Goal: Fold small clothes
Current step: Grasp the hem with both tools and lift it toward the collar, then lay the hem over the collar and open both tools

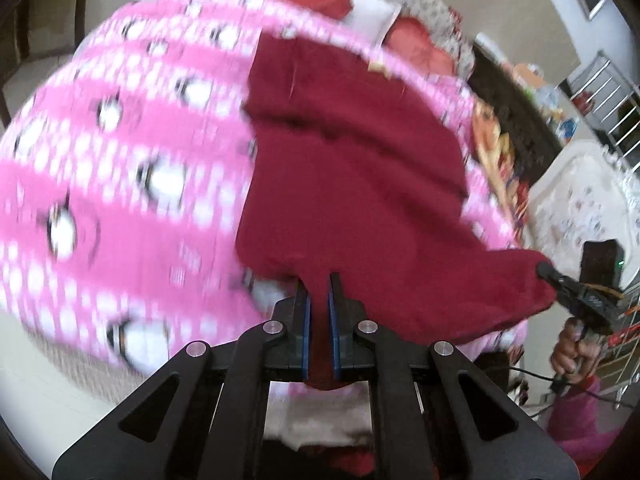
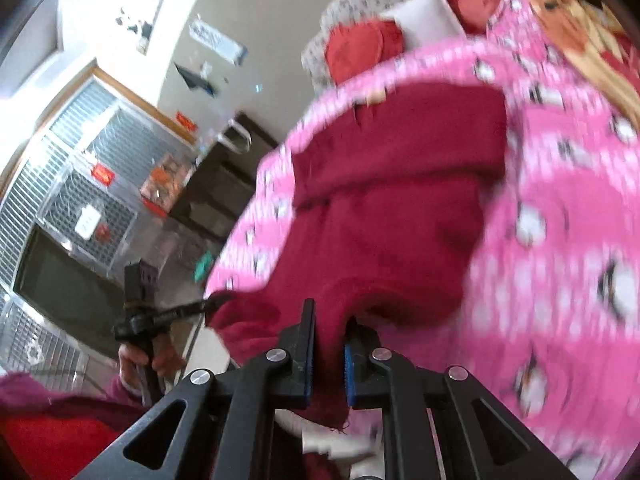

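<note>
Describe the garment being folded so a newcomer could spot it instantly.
Start at the pink penguin-print blanket covering the surface. On it lies the dark red fleece garment, held at its near edge by the left gripper and right gripper. It alone is plain and unpatterned.

The dark red fleecy cloth garment (image 1: 352, 184) looks matt and fuzzy; the pink penguin-print blanket (image 1: 120, 152) at nine o'clock seems soft, perhaps plush, though blurred.
</note>
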Demonstrator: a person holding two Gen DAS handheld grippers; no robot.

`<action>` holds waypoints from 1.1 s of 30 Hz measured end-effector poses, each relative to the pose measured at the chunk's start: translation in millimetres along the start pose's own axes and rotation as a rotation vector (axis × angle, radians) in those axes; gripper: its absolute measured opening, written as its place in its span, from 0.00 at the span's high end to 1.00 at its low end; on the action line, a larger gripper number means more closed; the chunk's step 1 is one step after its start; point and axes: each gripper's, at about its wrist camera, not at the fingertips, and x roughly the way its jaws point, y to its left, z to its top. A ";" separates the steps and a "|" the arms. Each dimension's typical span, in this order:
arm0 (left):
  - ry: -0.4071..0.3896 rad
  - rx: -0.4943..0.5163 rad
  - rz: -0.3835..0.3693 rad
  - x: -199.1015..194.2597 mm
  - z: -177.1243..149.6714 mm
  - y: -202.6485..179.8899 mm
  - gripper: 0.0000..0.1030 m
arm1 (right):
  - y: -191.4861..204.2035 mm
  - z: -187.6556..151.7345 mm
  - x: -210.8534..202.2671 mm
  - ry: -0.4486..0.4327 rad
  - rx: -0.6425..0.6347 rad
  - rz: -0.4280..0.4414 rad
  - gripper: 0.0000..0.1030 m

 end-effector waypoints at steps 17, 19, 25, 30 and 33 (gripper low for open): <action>-0.204 0.047 0.082 71.7 191.2 -21.0 0.94 | -44.1 167.0 56.8 -0.146 0.037 -0.082 0.90; -0.200 0.050 0.108 87.5 207.0 -18.0 0.94 | -55.1 183.8 69.6 -0.141 0.046 -0.114 0.90; -0.180 0.058 0.156 126.0 233.1 -8.4 0.94 | -95.1 216.8 109.0 -0.089 0.107 -0.164 0.90; -0.166 0.015 0.099 143.5 250.3 4.8 0.93 | -122.7 235.0 122.1 -0.072 0.203 -0.140 0.90; -0.143 0.016 0.092 144.5 257.1 6.3 0.85 | -133.7 244.7 123.1 -0.042 0.266 -0.121 0.85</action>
